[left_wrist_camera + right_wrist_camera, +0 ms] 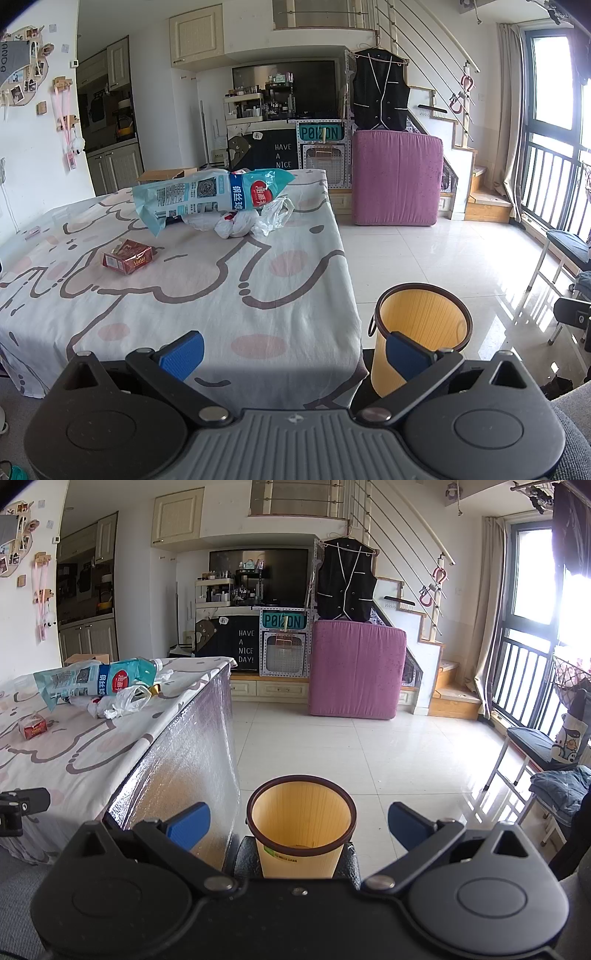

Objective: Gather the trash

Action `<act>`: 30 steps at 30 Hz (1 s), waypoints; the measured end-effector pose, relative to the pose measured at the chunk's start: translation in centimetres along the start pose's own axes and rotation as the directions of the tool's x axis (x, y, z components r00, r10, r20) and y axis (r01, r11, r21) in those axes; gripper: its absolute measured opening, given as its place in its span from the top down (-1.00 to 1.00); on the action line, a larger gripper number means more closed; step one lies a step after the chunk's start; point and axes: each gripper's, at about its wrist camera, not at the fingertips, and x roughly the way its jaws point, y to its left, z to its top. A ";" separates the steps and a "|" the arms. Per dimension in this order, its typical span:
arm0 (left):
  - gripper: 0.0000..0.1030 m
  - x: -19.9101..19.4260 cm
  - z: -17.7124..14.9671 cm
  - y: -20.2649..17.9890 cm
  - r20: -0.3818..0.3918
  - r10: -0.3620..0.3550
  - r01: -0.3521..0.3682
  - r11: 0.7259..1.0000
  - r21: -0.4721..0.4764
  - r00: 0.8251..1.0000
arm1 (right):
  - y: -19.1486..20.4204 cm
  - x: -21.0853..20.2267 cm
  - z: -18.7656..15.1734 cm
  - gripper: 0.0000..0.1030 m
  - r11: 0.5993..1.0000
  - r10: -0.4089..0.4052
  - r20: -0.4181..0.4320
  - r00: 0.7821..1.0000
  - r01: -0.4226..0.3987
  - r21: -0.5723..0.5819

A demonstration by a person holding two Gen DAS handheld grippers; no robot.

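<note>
Item: table [207, 295] draped in a cartoon-print cloth, bearing the trash to be collected; red carton [128, 256] recorded lying flat on the cloth, apart from the rest and nearest the viewer; beyond it, a long blue-and-white plastic package [207, 192] lying with its long axis roughly across the table, resting over a cluster of crumpled white plastic bags [255, 218]; a brown cardboard box [166, 173] noted at the far edge. Left gripper [293, 352] recorded with blue pads spread wide and nothing held between them; the trash was seen ahead and to its left, well apart from the fingertips. Right gripper [299, 823] likewise recorded spread wide and empty, directed at the floor beside the table; from its view the same red carton [35, 728], package [96, 679] and bags [118, 701] lay far off to the left. The left gripper was therefore judged the nearer to the trash, and the red carton the closest piece; the coming reach was judged to run forward and leftward over the cloth. Container: orange ribbed bin [301, 821] with a dark rim, standing upright on the tiled floor just beside the table's near right corner, almost directly beneath the right gripper; its interior appeared nearly bare, something faint at the bottom being too unclear to identify. The same bin [421, 332] was seen from the left view at lower right, partly behind the right-hand pad. No trash was judged deposited yet with any certainty.
</note>
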 end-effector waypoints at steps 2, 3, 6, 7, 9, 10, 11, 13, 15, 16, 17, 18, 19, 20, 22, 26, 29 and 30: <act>-1.00 0.0 0.0 0.0 0.000 0.000 0.000 1.000 0.000 1.000 | 0.0 0.0 0.0 -1.00 1.000 0.000 0.000 1.000 0.000 0.000; -1.00 0.0 0.0 0.0 0.000 0.000 0.000 1.000 0.000 1.000 | 0.0 0.0 0.0 -1.00 1.000 0.000 -0.001 1.000 0.000 0.000; -1.00 0.0 0.0 0.0 0.000 0.000 0.000 1.000 -0.001 1.000 | 0.1 0.0 0.0 -1.00 1.000 -0.001 0.000 1.000 0.001 -0.001; -1.00 0.0 0.0 0.0 0.000 0.000 0.000 1.000 -0.001 1.000 | 0.1 0.0 0.0 -1.00 1.000 -0.001 -0.001 1.000 0.001 -0.001; -1.00 0.0 0.0 0.0 0.000 0.000 0.000 1.000 -0.001 1.000 | 0.1 -0.1 0.0 -1.00 1.000 -0.001 -0.001 1.000 0.001 -0.001; -1.00 0.0 0.0 0.0 0.000 0.000 0.000 1.000 -0.001 1.000 | 0.1 -0.1 0.0 -1.00 1.000 -0.001 -0.001 1.000 0.001 -0.001; -1.00 0.0 0.0 0.0 0.000 0.000 0.000 1.000 -0.001 1.000 | 0.1 -0.1 0.0 -1.00 1.000 -0.001 -0.001 1.000 0.001 -0.001; -1.00 0.0 0.0 0.0 0.000 -0.001 0.001 1.000 -0.001 1.000 | 0.2 -0.1 -0.1 -1.00 1.000 -0.001 -0.001 1.000 0.001 -0.001; -1.00 0.0 0.0 0.0 0.000 0.000 0.000 1.000 -0.001 1.000 | 0.2 -0.1 -0.1 -1.00 1.000 -0.001 -0.001 1.000 0.001 -0.001; -1.00 0.0 0.0 0.0 0.000 -0.001 0.001 1.000 -0.001 1.000 | 0.2 -0.1 -0.1 -1.00 1.000 -0.001 -0.001 1.000 0.001 -0.001; -1.00 0.0 0.0 0.0 0.000 -0.001 0.001 1.000 -0.001 1.000 | 0.2 -0.1 -0.1 -1.00 1.000 -0.001 -0.001 1.000 0.001 -0.001; -1.00 0.0 0.0 0.0 0.000 0.000 0.000 1.000 -0.001 1.000 | 0.2 -0.1 -0.1 -1.00 1.000 -0.002 0.000 1.000 0.002 -0.001; -1.00 0.0 0.0 0.0 0.000 -0.001 0.001 1.000 -0.001 1.000 | 0.2 -0.1 -0.1 -1.00 1.000 -0.002 0.000 1.000 0.002 -0.001; -1.00 0.0 0.0 0.0 0.000 -0.001 0.001 1.000 -0.002 1.000 | 0.2 -0.1 -0.1 -1.00 1.000 -0.002 0.000 1.000 0.002 -0.001; -1.00 0.0 0.0 0.0 0.000 -0.001 0.001 1.000 -0.001 1.000 | 0.3 -0.1 -0.1 -1.00 1.000 -0.002 -0.001 1.000 0.002 -0.001; -1.00 0.0 0.0 0.0 0.000 -0.001 0.001 1.000 -0.001 1.000 | 0.3 -0.1 -0.1 -1.00 1.000 -0.002 0.000 1.000 0.002 -0.001; -1.00 0.0 0.0 0.0 0.000 -0.001 0.001 1.000 -0.002 1.000 | 0.3 -0.1 -0.1 -1.00 1.000 -0.002 -0.001 1.000 0.002 -0.001; -1.00 0.0 0.0 0.0 0.000 -0.001 0.001 1.000 -0.002 1.000 | 0.4 -0.2 -0.2 -1.00 1.000 -0.002 -0.001 1.000 0.002 -0.002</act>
